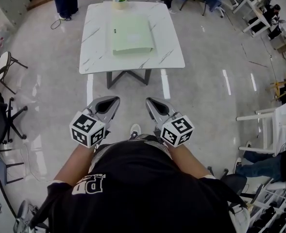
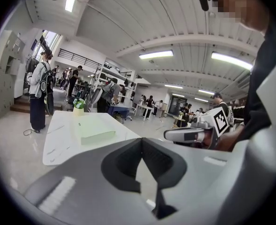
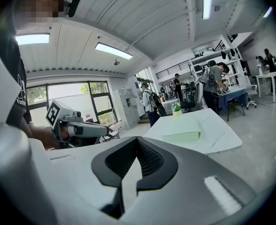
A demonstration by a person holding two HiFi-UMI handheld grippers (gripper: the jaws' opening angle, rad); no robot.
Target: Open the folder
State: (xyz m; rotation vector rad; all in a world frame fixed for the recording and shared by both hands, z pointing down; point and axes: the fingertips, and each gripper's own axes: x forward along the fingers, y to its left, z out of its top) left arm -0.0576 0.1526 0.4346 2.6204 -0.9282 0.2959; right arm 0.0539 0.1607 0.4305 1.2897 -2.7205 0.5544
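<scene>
Glossy grey floor (image 1: 206, 86), white marbled table (image 1: 98, 40), flat pale-green folder (image 1: 131, 34)

Head view: from high up, looking steeply down, with left tongs (image 1: 112, 102) and right tongs (image 1: 151, 102) close at 6 o'clock and counter (image 1: 96, 57) far at 12. Gripper views: low, looking almost level along each tongs. Shared by all three: counter and folder (image 1: 131, 35), well ahead.

Small mark (image 1: 114, 31) on the folder (image 1: 132, 35) seems unreadably tiny.
</scene>
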